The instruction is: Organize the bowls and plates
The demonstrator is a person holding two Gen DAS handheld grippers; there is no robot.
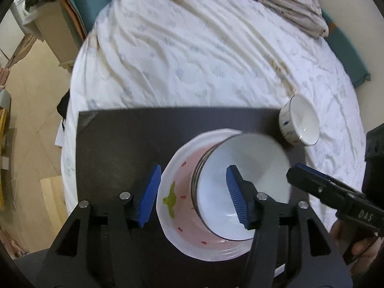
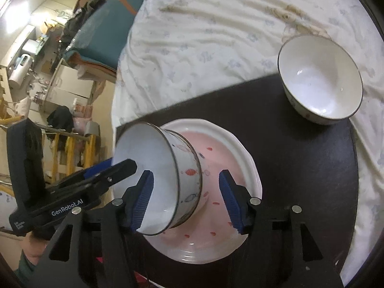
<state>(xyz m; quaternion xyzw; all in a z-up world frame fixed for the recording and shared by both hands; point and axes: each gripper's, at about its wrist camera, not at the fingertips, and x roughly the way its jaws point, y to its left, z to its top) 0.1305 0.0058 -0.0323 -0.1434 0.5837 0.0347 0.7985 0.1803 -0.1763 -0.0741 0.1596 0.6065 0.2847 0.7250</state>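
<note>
Nearest to us, our left gripper (image 1: 193, 193) stands with its jaws parted and nothing pressed between the pads: the left pad (image 1: 150, 196) hangs outside the plate's edge and the other pad sits over the mouth of the stacked bowls (image 1: 242, 187) without touching them, as far as we can tell. Our right gripper (image 2: 184, 200) is likewise released, its jaws straddling the wall of the same stack with a gap on each side; one pad (image 2: 141, 201) lies in front of the bowl's white inside, the other over the plate.

Just past the fingers, the pink strawberry plate (image 1: 177, 216) rests on the dark board (image 1: 115, 144), and the nested bowls stand in it, apparently two or more, judging by the stacked rims. Whether the stack really leans or the lens bends it, we cannot say.

Further out, the single bowl (image 2: 321, 79) sits upright at the board's far right corner, half over the white bedsheet (image 1: 192, 48). It lies ahead and to the right of both jaws, well apart from the plate, and clearly nearer our right hand. We judge that this bowl is what remains to join the stack, so the right gripper is the better placed to reach forward and take its near rim.
</note>
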